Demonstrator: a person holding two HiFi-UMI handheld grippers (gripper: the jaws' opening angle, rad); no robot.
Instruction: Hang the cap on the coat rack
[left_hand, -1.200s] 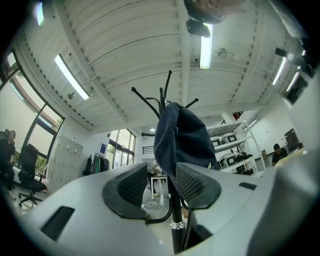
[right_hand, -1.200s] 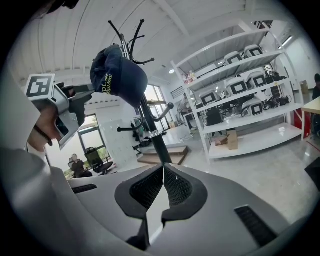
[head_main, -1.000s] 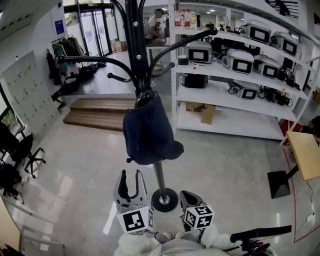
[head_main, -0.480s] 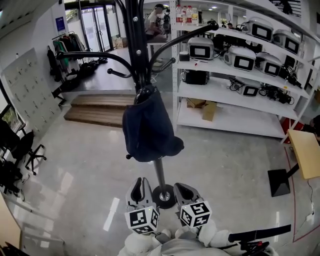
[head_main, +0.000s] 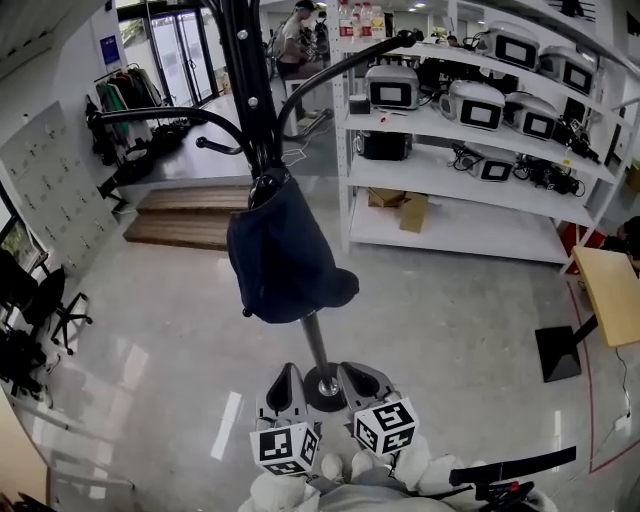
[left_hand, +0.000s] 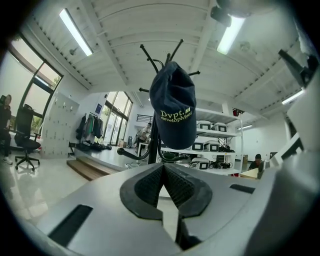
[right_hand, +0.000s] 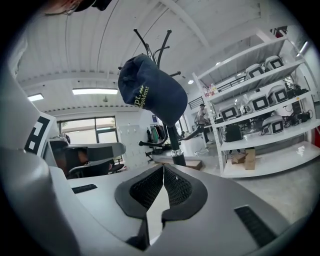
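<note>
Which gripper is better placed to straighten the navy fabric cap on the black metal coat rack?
Left, probably: the left gripper sits below the cap, the right gripper across the pole. Both shut, empty.

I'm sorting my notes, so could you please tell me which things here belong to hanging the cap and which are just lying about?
Job: cap, hanging on the coat rack; left gripper, jaws just closed, empty; right gripper, shut, empty.
Lying about: shelving unit, cardboard boxes, office chair, wooden steps, wooden table.
</note>
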